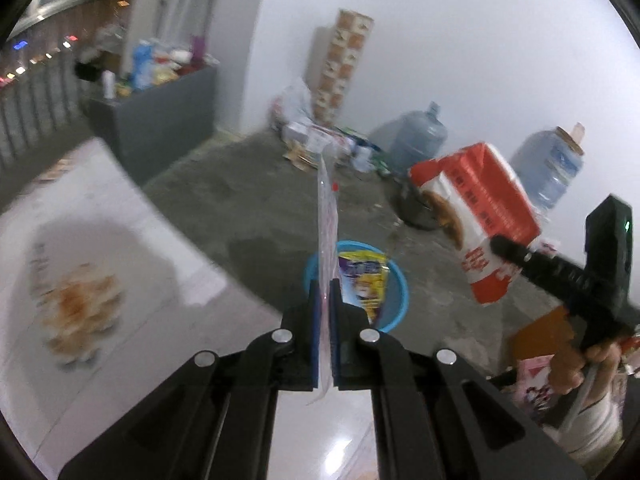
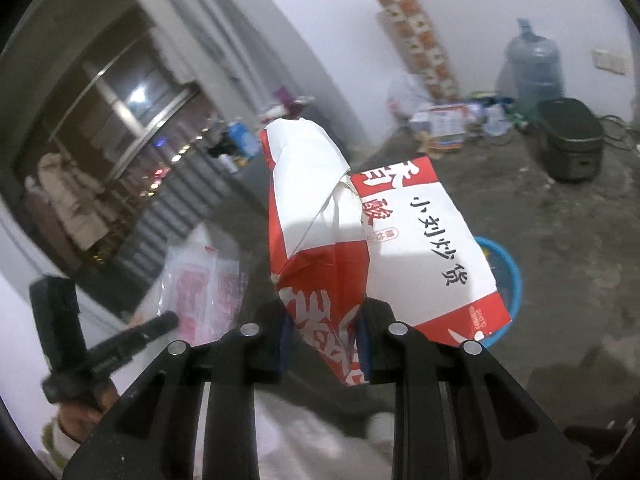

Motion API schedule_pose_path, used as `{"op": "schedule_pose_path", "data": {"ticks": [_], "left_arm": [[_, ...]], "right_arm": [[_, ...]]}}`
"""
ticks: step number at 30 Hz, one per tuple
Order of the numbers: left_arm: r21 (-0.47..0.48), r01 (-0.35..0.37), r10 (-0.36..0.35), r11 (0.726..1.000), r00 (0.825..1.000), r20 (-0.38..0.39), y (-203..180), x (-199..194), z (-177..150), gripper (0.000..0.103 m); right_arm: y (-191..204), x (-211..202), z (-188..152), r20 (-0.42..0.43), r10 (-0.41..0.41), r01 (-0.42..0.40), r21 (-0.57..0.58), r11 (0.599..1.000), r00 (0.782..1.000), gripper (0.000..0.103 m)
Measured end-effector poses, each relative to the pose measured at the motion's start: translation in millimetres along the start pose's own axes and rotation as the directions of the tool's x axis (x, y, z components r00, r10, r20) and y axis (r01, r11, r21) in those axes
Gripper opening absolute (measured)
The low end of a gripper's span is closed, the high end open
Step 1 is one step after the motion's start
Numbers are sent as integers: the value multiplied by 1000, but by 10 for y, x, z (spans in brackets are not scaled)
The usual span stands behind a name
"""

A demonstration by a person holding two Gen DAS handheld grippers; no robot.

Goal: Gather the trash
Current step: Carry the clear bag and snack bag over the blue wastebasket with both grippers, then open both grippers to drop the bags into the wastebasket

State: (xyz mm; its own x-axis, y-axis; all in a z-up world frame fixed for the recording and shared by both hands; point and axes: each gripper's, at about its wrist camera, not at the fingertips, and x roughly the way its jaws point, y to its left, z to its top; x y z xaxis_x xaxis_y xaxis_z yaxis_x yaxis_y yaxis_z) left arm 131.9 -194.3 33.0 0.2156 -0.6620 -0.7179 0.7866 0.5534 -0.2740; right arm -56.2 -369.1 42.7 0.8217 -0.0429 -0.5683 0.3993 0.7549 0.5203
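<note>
The left gripper (image 1: 326, 320) is closed on a clear wrapper (image 1: 326, 216); the right gripper (image 2: 324, 344) pinches a red-white bag (image 2: 320, 208) above the blue basin (image 1: 394, 284).

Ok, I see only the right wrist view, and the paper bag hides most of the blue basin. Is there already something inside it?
Observer: Yes. In the left wrist view, lower left of the paper bag, a yellow and purple snack wrapper lies in the blue basin.
Operator: And is the left gripper really shut on the clear bag?
Observer: Yes. The left gripper is shut on the clear plastic bag, which shows edge-on there.
</note>
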Motion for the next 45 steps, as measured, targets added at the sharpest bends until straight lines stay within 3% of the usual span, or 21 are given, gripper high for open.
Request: {"op": "schedule_pose_path", "data": {"ticks": [6, 14, 16, 18, 20, 23, 27, 29, 34, 38, 39, 40, 41, 42, 45], "left_arm": [[-15, 31, -32, 999, 996, -84, -125, 616, 203, 4], [-13, -27, 25, 1000, 988, -152, -50, 1019, 244, 4], [-12, -35, 33, 999, 985, -171, -34, 1102, 249, 4], [-8, -42, 40, 999, 982, -187, -51, 1173, 236, 4], [-2, -45, 43, 999, 978, -202, -67, 1254, 243, 4], [10, -40, 41, 999, 976, -216, -119, 1353, 261, 4], [19, -13, 17, 1000, 973, -230, -238, 1498, 322, 4], [-6, 28, -29, 1000, 969, -245, -335, 1631, 404, 4], [-210, 131, -194, 969, 928, -319, -497, 2237, 608, 4], [-257, 80, -178, 963, 906, -384, -605, 2858, 612, 6], [-250, 44, -148, 967, 898, -414, -606, 3012, 580, 16], [-258, -2, -119, 966, 884, -452, -561, 3175, 515, 38], [-287, -29, -117, 958, 871, -477, -508, 3282, 461, 47], [-338, -63, -121, 939, 860, -495, -423, 3350, 383, 50], [-453, -86, -166, 887, 857, -488, -236, 3293, 277, 53]], "right_arm": [[-296, 417, 43, -51, -75, 76, 8, 997, 996, 24], [-750, 1501, -90, -170, -89, 98, 43, 994, 981, 28], [-901, 1816, -209, -219, -93, 106, 52, 993, 971, 34], [-1046, 2102, -381, -283, -115, 143, 78, 987, 952, 52], [-1130, 2231, -505, -330, -119, 163, 108, 981, 937, 53], [-1233, 2065, -589, -305, -80, 140, 180, 974, 949, 63], [-1392, 1580, -497, -197, -73, 122, 252, 960, 978, 67], [-1579, 1316, -434, -136, -86, 125, 312, 942, 987, 68], [-1937, 878, -463, -73, -111, 132, 446, 885, 991, 68], [-1984, 789, -480, -76, -122, 144, 463, 875, 990, 68], [-1996, 779, -503, -80, -122, 146, 464, 874, 989, 68], [-2009, 781, -507, -84, -121, 146, 465, 873, 989, 68], [-2008, 761, -506, -89, -119, 147, 463, 874, 989, 68], [-1990, 774, -500, -93, -119, 148, 460, 876, 989, 68], [-1936, 724, -478, -90, -115, 143, 443, 885, 989, 68]]}}
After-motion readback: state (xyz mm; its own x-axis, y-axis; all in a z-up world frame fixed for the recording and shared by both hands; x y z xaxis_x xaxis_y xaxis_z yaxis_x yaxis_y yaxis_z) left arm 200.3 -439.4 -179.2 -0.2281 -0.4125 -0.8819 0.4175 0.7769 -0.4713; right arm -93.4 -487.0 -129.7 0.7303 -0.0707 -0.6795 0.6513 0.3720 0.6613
